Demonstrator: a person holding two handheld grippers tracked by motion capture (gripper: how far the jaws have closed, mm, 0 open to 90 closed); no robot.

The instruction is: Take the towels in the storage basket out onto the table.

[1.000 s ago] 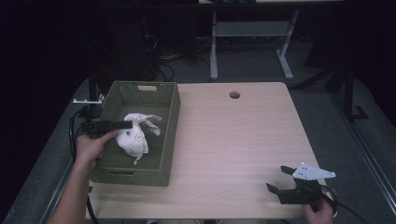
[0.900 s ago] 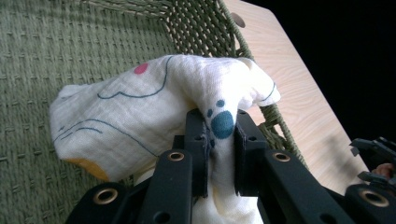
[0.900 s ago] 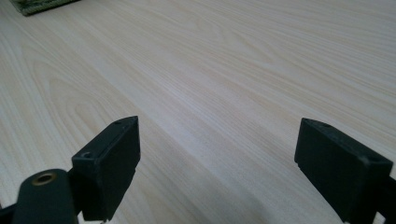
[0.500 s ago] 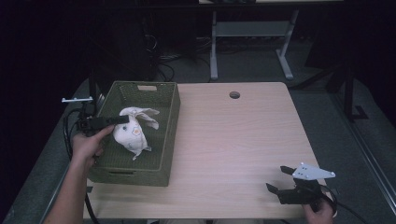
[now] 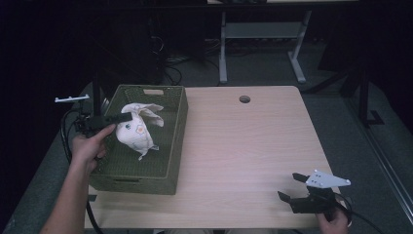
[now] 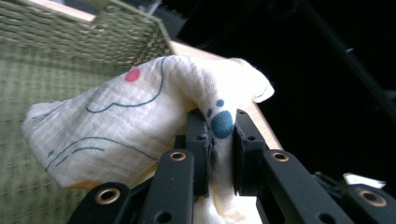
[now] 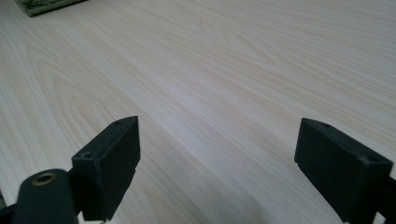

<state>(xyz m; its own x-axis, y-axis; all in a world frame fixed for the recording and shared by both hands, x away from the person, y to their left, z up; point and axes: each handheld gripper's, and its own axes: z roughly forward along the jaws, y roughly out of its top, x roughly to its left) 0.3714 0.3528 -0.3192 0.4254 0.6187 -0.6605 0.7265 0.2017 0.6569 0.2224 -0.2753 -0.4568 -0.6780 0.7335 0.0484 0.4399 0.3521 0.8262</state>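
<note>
Left, printed cloth (image 6: 140, 112) pinched by left tongs (image 6: 219, 140) over green basket (image 5: 170, 161), right tongs (image 7: 217, 163) spread above near-right surface (image 7: 233, 60)

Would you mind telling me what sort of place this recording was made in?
Probably a lab or workshop: a bare wooden table with a cable hole, cables on the floor, and another table frame behind.

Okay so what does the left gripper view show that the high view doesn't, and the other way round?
The left gripper view shows the left gripper pinching a fold of the cream printed cloth, with a blue paw print between the pads. The high view shows the whole light wooden table, the person's left hand and the open right gripper near the front right corner. Both show the cloth and the green woven basket.
</note>
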